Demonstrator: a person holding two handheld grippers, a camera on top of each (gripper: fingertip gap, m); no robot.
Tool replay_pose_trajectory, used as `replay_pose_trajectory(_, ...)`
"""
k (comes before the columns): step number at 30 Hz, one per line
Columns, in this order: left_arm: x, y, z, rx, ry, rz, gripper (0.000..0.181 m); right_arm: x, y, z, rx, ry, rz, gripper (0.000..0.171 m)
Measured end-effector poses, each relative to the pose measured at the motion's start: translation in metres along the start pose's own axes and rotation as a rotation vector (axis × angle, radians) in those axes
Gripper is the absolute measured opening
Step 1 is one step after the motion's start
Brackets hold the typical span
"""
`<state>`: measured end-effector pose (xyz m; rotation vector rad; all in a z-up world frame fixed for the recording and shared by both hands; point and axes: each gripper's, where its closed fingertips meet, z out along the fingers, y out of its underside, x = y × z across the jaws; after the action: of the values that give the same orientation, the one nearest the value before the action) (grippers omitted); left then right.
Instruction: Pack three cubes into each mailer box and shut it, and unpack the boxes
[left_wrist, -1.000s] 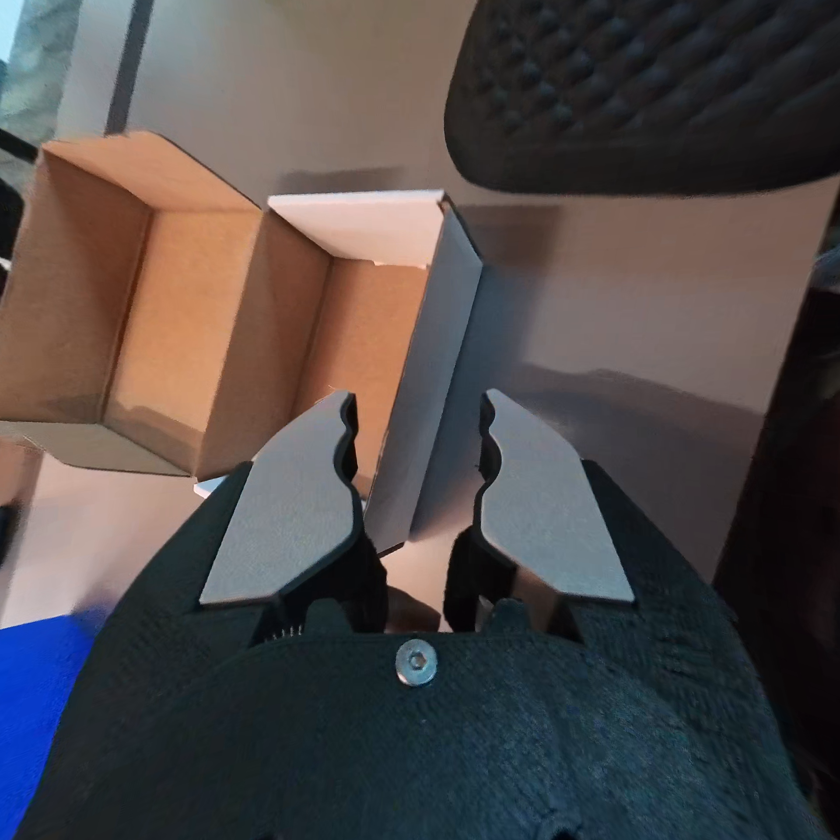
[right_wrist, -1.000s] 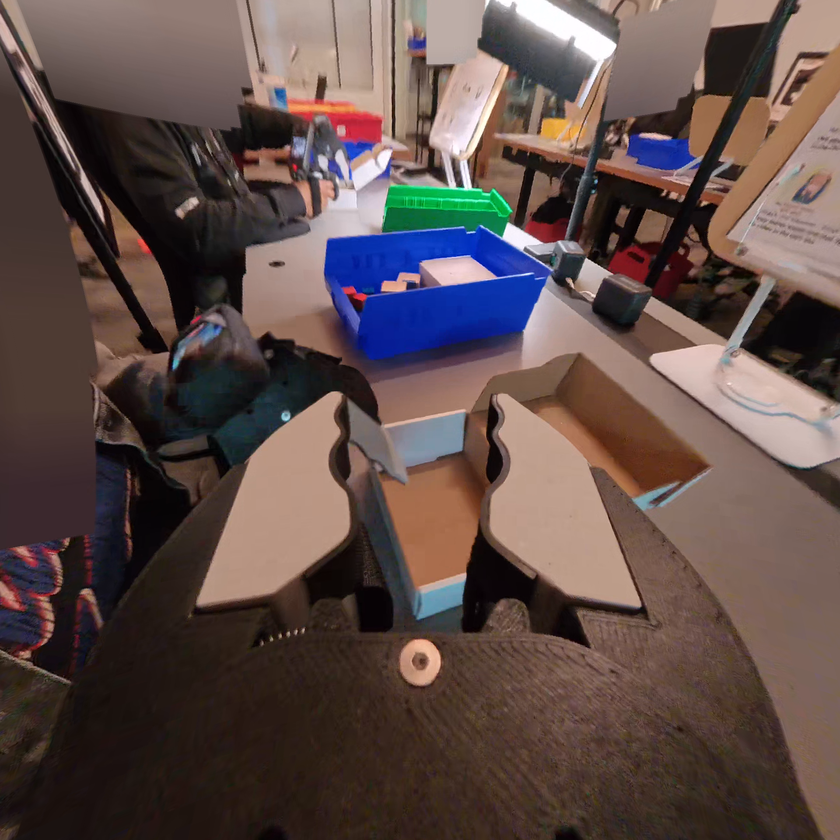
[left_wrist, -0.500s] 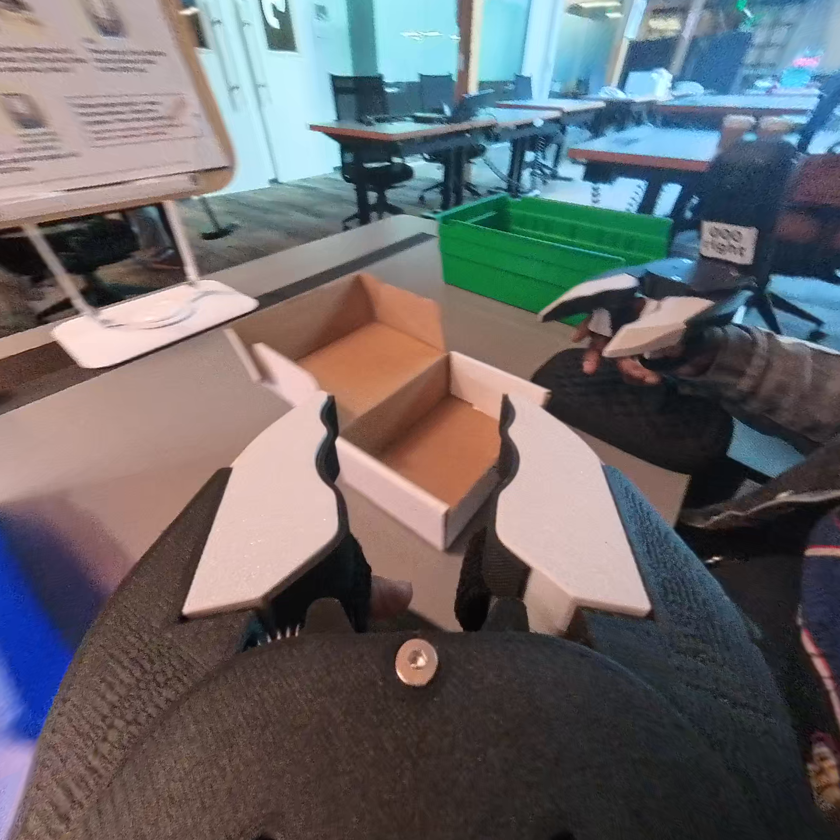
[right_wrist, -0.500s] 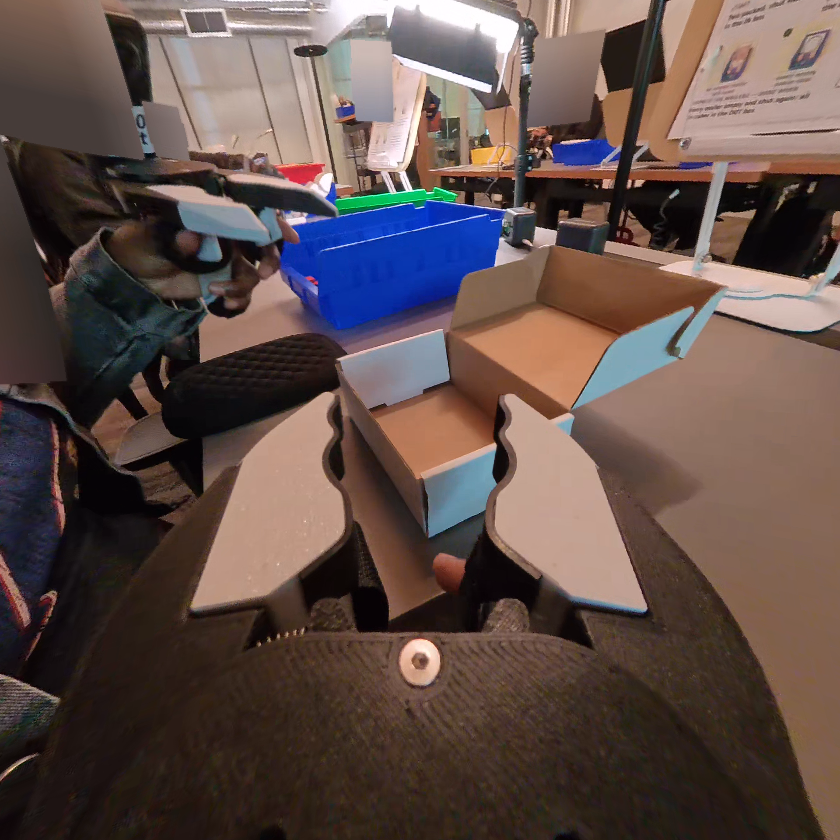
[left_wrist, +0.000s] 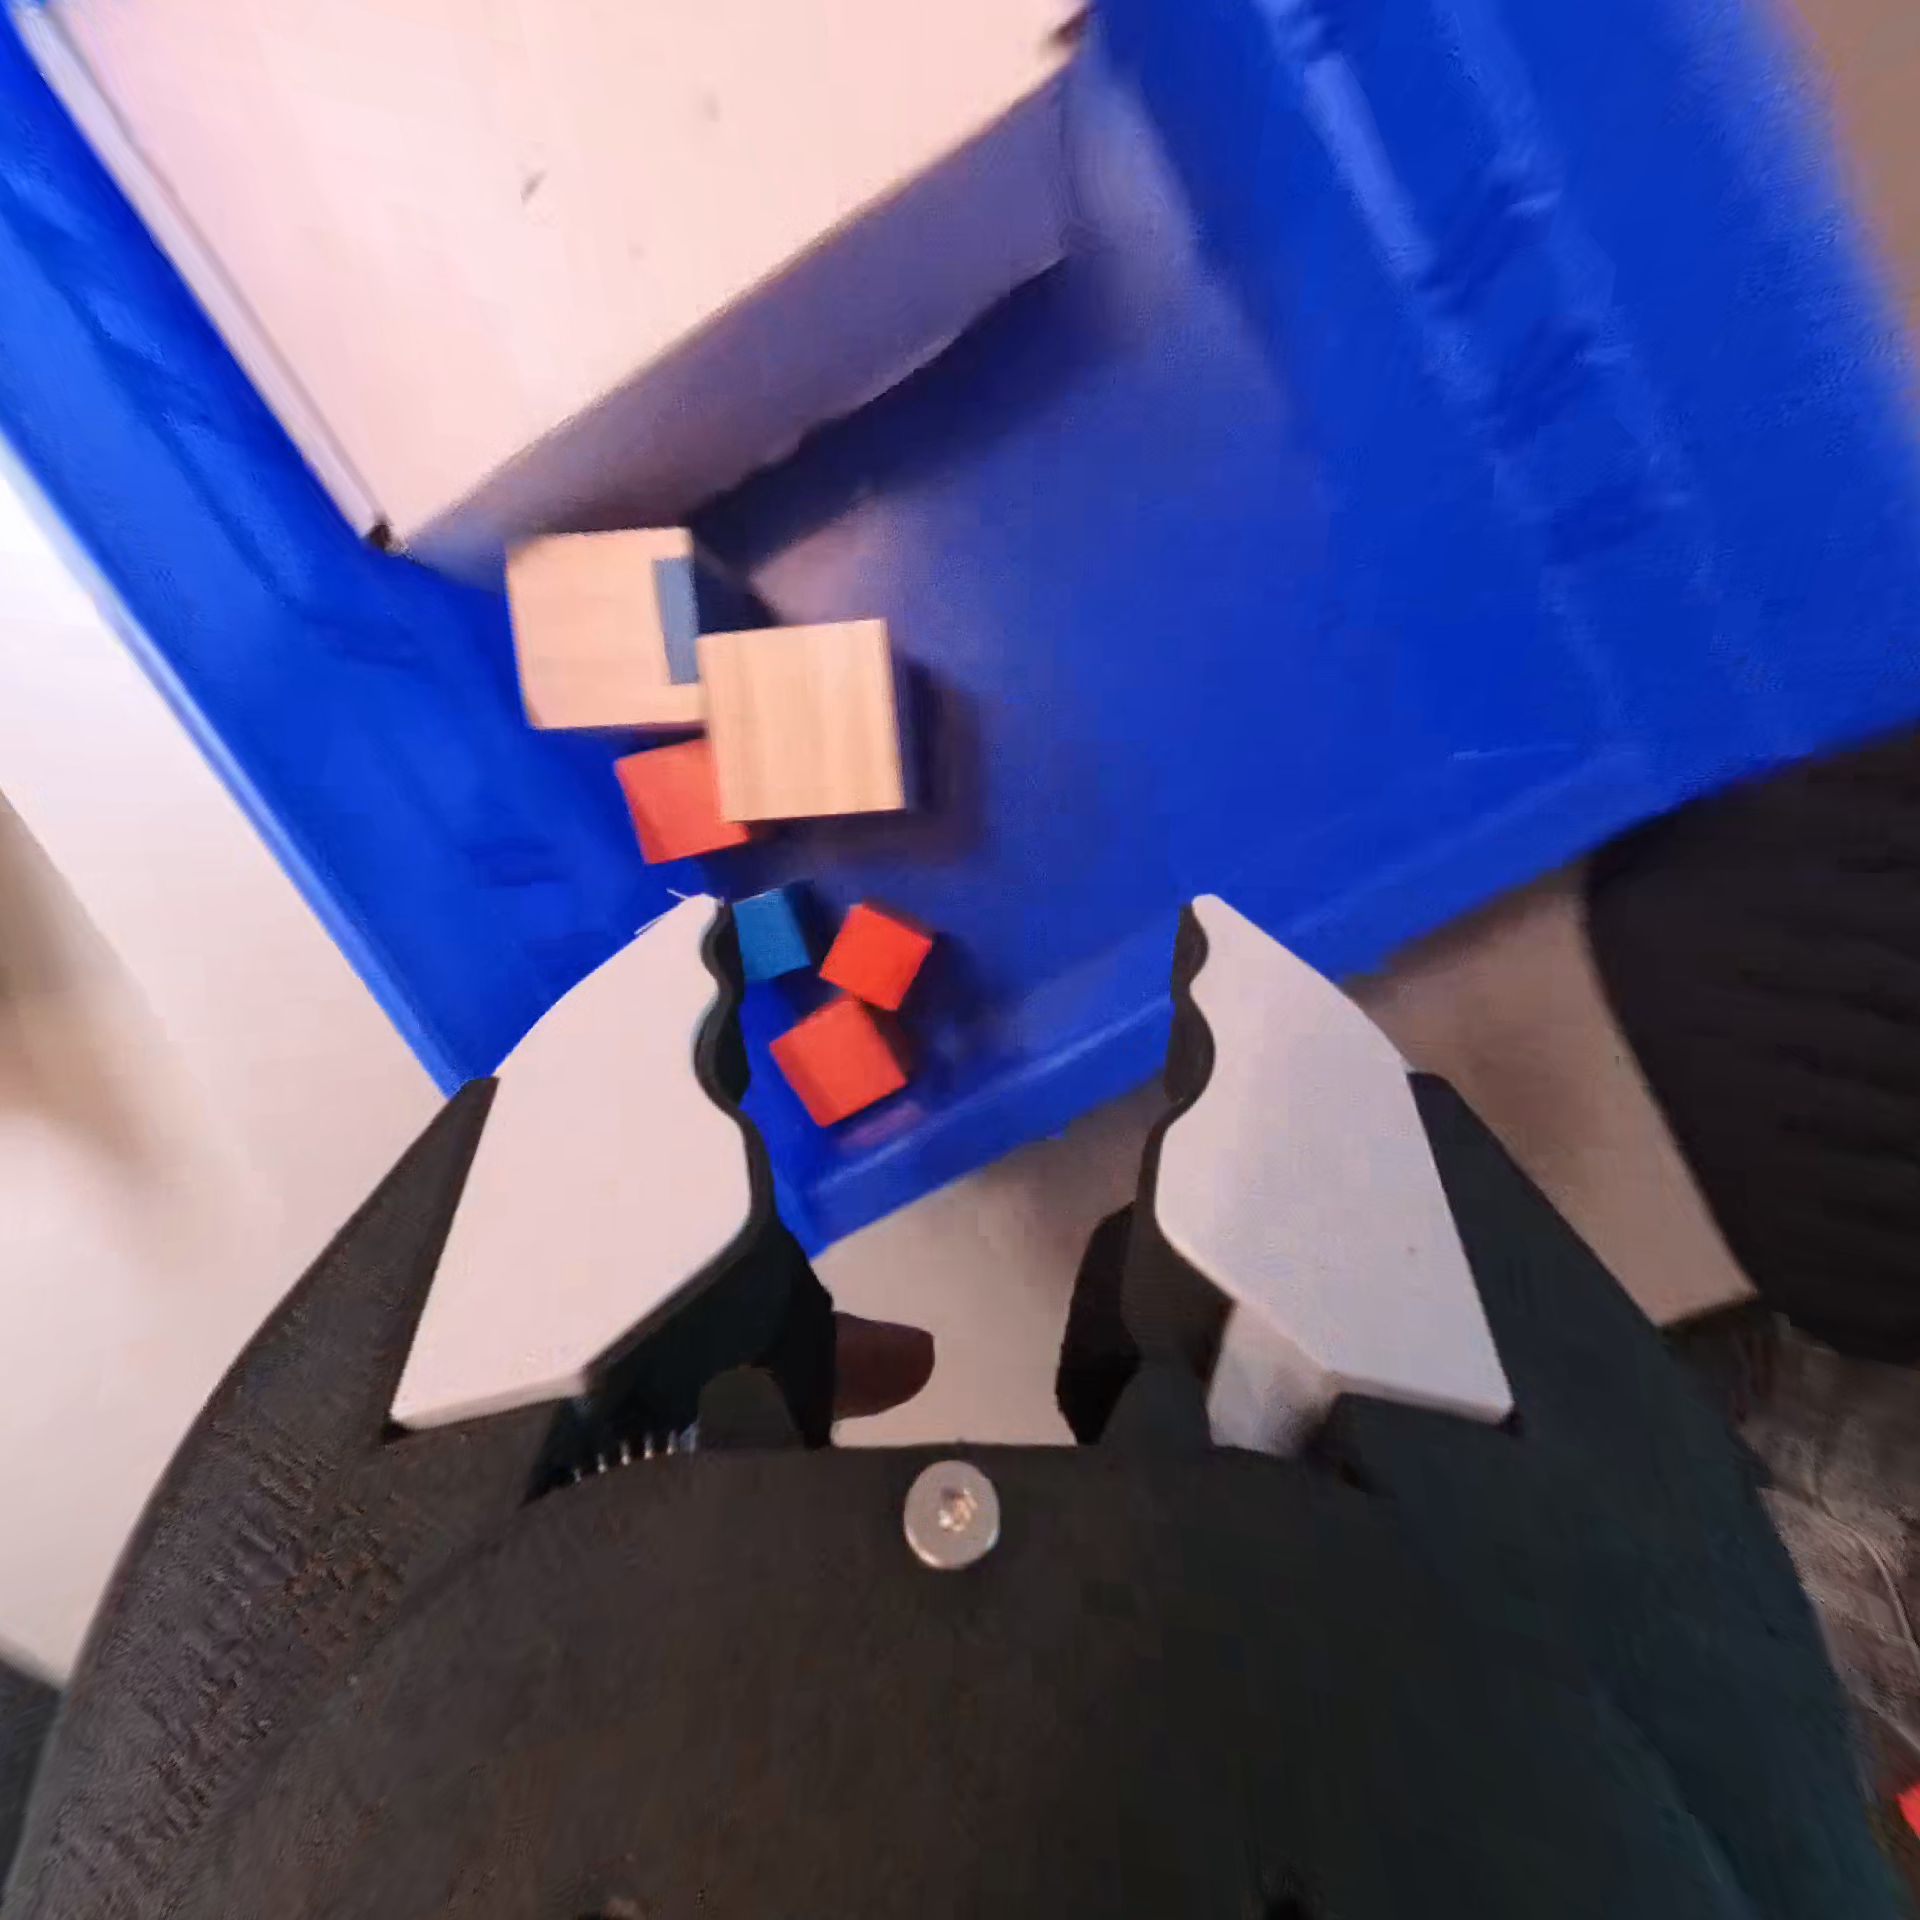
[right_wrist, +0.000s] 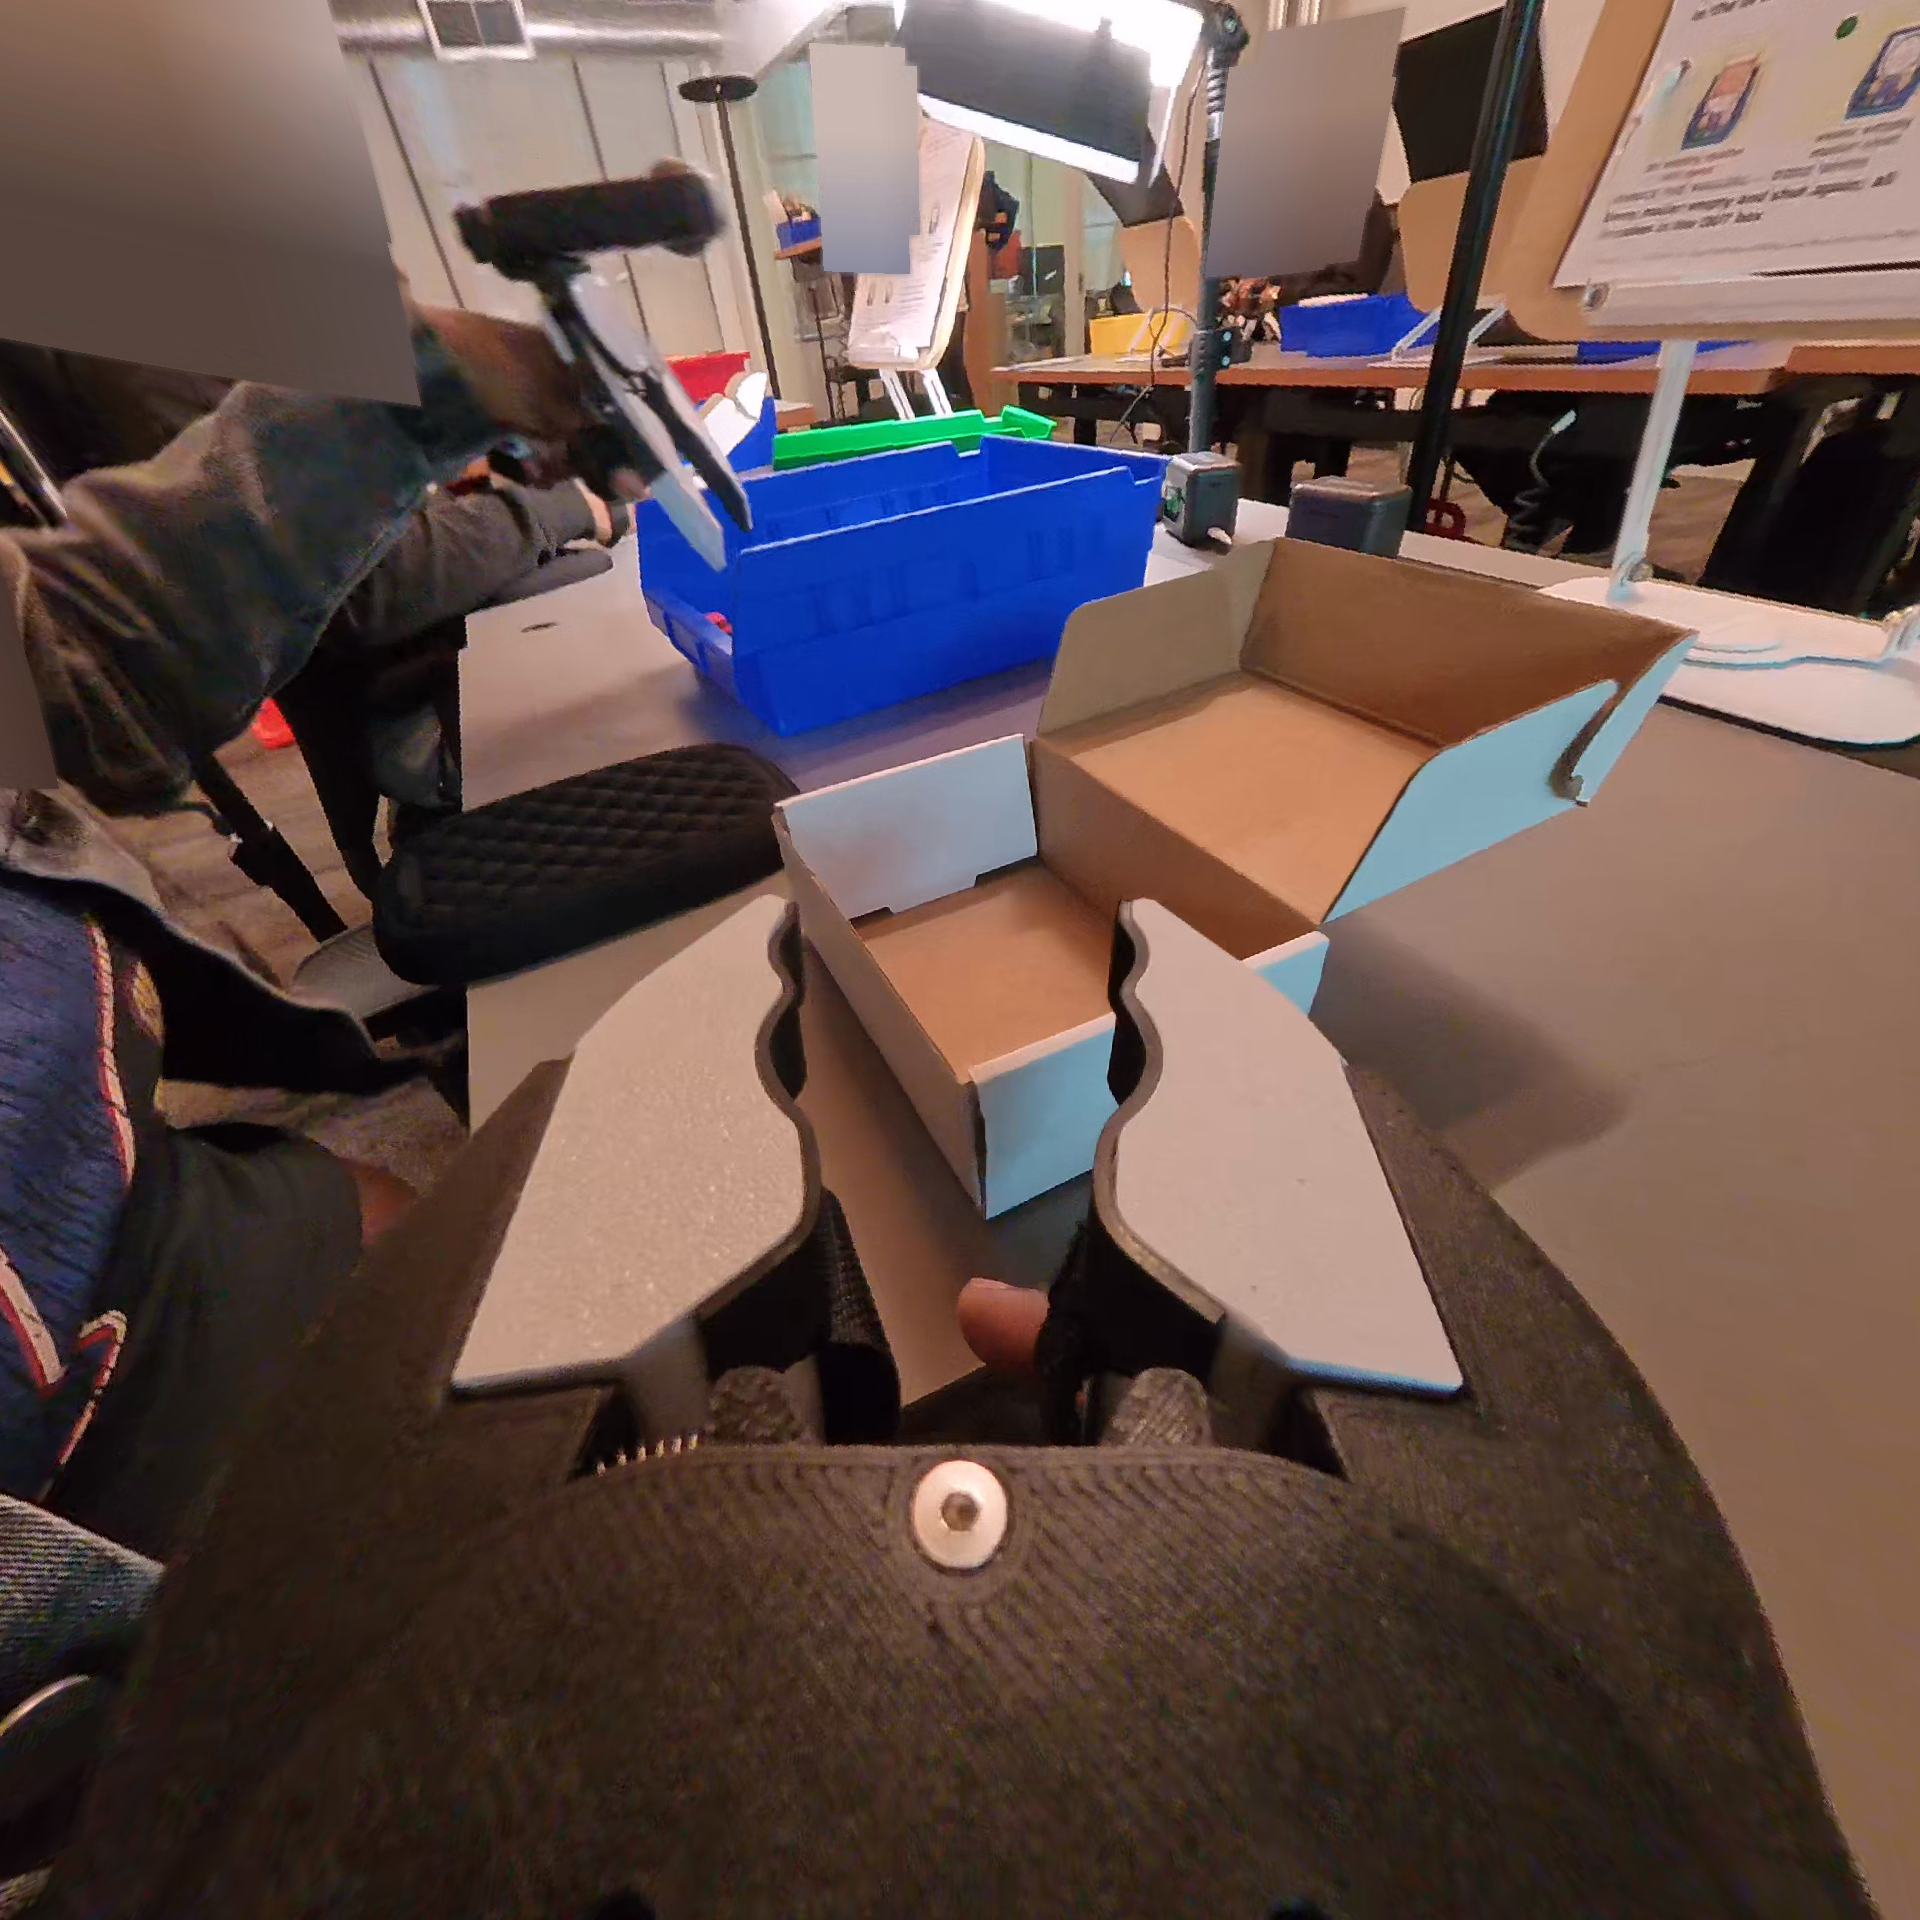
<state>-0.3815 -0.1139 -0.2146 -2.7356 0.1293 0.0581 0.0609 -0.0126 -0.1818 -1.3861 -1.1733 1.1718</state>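
The grey surface (right_wrist: 1662, 1039) carries an open mailer box (right_wrist: 1174, 883) near its edge, a blue bin (right_wrist: 894, 603) farther back, two small dark devices (right_wrist: 1351, 514) behind the box, and a white sign stand base (right_wrist: 1766, 665) at right.
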Motion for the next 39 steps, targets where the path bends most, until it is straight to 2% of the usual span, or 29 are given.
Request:
replay_pose_trajectory(1,-0.011,0.002,0.008,-0.048,-0.037,-0.011,0.08,-0.001,0.001,0.001,-0.008,-0.003,-0.01,0.057)
replay_pose_trajectory(8,-0.034,-0.007,0.04,-0.111,-0.056,-0.035,0.069,-0.001,0.0,0.0,-0.004,-0.003,-0.008,0.055)
replay_pose_trajectory(20,-0.036,-0.006,0.056,-0.264,-0.089,0.022,0.058,-0.001,0.001,0.0,-0.007,0.001,-0.012,0.054)
replay_pose_trajectory(22,-0.034,-0.006,0.057,-0.275,-0.091,0.043,0.055,0.0,0.0,0.0,-0.006,0.004,-0.015,0.054)
replay_pose_trajectory(24,-0.03,-0.005,0.056,-0.281,-0.074,0.049,0.043,0.0,0.0,0.0,-0.005,0.004,-0.014,0.053)
replay_pose_trajectory(29,-0.027,-0.005,0.056,-0.266,-0.048,0.077,0.043,0.0,0.001,0.0,-0.008,0.006,-0.015,0.053)
replay_pose_trajectory(34,-0.012,-0.016,0.045,-0.142,-0.002,0.1,0.043,-0.001,0.002,0.001,-0.017,0.002,-0.016,0.053)
replay_pose_trajectory(39,0.026,-0.058,0.008,0.227,0.078,0.149,0.043,-0.003,0.003,0.002,-0.02,-0.005,-0.033,0.053)
